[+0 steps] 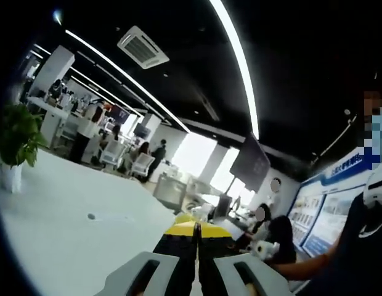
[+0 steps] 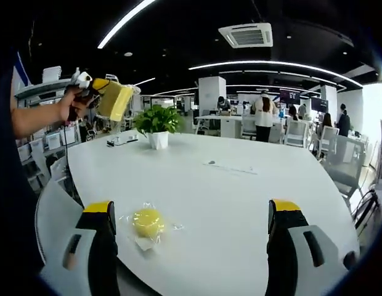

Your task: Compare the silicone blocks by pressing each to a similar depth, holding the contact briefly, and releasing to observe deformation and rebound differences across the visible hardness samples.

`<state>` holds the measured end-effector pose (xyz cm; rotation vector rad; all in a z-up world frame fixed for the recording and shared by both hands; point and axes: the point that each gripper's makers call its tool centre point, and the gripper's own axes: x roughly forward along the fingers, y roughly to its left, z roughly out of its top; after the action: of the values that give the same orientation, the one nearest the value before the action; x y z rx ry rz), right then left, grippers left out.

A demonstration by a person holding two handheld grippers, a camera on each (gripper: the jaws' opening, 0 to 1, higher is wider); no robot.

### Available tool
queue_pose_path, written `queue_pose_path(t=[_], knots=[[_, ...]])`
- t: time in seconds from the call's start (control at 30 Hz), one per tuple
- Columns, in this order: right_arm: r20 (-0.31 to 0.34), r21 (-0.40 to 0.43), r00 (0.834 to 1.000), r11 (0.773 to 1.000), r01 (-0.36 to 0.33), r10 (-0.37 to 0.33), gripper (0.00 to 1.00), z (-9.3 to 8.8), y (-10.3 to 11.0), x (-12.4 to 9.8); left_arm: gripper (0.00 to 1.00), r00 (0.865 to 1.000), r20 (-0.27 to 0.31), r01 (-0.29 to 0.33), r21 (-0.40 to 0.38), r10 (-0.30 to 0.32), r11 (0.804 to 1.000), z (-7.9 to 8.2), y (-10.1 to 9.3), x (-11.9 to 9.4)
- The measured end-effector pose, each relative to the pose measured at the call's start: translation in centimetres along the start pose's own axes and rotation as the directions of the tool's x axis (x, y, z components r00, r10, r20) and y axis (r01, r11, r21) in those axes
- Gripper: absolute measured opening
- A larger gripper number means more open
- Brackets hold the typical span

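Observation:
A yellow silicone block (image 2: 147, 222) in a clear wrapper lies on the white table (image 2: 228, 197), just ahead of my right gripper's left jaw. My right gripper (image 2: 194, 213) stands wide open with nothing between its yellow-tipped jaws. My left gripper (image 1: 197, 229) points out over the table edge toward the room, its jaws pressed together and shut on nothing I can see. In the right gripper view the left gripper (image 2: 111, 98) is held up in a hand at the upper left, well above the table.
A potted plant (image 2: 157, 126) stands at the table's far side, also seen as the plant (image 1: 18, 139). Small dark items (image 2: 120, 140) lie beside it. A person (image 1: 357, 228) stands close on the right. Chairs, desks and several people fill the office behind.

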<state>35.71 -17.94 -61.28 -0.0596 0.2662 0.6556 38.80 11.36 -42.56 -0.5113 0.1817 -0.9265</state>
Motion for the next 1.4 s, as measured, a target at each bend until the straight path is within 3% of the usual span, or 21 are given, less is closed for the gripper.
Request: queue_pose_path(t=[0.23,0.6,0.93,1.4], knots=[[-0.037,-0.003,0.999,1.0,0.005,-0.005,0.97,-2.4,-0.3,-0.4,0.0,1.0,-0.001,-0.011,-0.015,0.011,1.0,-0.4,-0.1,-0.3],[-0.05,-0.024,0.999,1.0,0.017,-0.018,0.97,-2.6,-0.6,-0.5,0.0,1.0,-0.014,-0.01,-0.047,0.009,0.999,-1.9,-0.3,0.3],[-0.048,-0.027,0.998,0.999,0.028,-0.029,0.97,-2.6,-1.0,-0.8,0.0,0.999,-0.032,-0.031,-0.091,0.028,0.995,-3.9,1.2,0.2],[-0.052,-0.03,0.998,0.999,0.023,-0.025,0.97,-3.0,-0.6,-0.7,0.0,0.995,-0.073,-0.074,-0.169,0.062,0.983,-8.0,3.9,-0.6]])
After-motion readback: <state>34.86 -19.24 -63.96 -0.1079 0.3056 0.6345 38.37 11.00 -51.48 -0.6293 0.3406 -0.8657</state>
